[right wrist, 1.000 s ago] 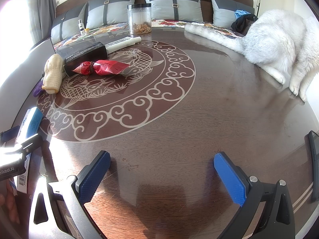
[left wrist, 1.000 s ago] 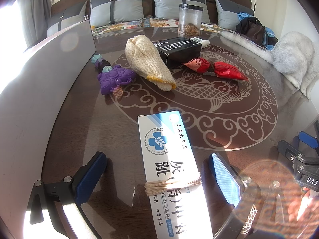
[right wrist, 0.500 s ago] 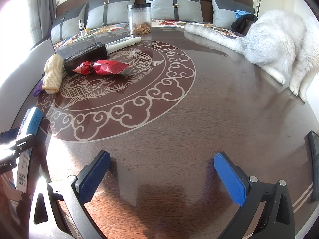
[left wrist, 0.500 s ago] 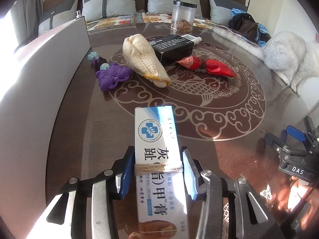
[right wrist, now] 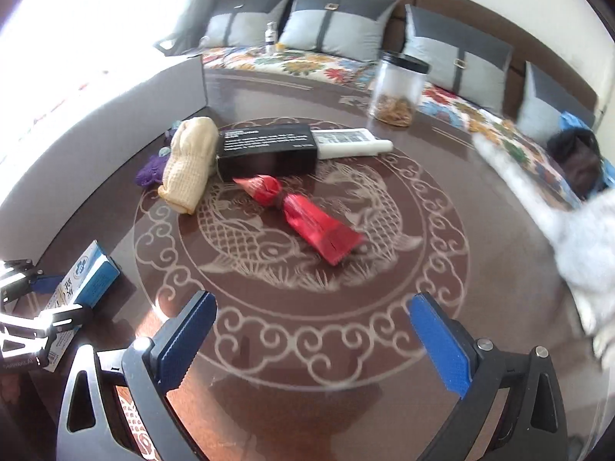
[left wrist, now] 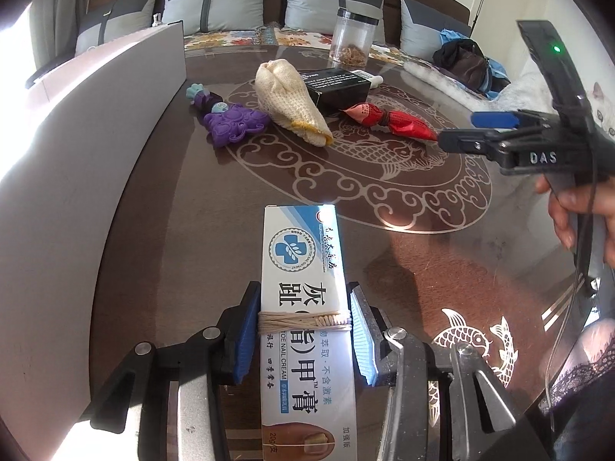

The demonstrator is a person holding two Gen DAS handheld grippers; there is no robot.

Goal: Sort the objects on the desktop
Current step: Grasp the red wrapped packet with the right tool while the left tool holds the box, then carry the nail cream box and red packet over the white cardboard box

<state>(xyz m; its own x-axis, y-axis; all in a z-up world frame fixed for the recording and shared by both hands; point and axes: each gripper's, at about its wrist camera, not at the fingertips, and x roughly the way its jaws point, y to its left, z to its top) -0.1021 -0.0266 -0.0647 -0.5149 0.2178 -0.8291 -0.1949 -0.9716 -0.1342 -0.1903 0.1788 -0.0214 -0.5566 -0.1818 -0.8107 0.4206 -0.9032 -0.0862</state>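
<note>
My left gripper (left wrist: pixel 303 326) is shut on a white and blue nail cream box (left wrist: pixel 303 292) bound with a rubber band, held just above the brown table; the box also shows in the right wrist view (right wrist: pixel 86 278). My right gripper (right wrist: pixel 307 330) is open and empty above the table, facing a red foil packet (right wrist: pixel 303 217). Beyond lie a black box (right wrist: pixel 269 148), a cream knitted glove (right wrist: pixel 190 163), a purple toy (left wrist: pixel 232 125) and a white tube (right wrist: pixel 346 140).
A grey box wall (left wrist: pixel 92 115) runs along the table's left side. A clear jar (right wrist: pixel 399 90) with a black lid stands at the back. A white cat (right wrist: pixel 576 238) sits at the right edge. A sofa with cushions lies behind.
My left gripper closed on the nail cream box and lifted it slightly. My right gripper moved forward and left toward the red packet, still open.
</note>
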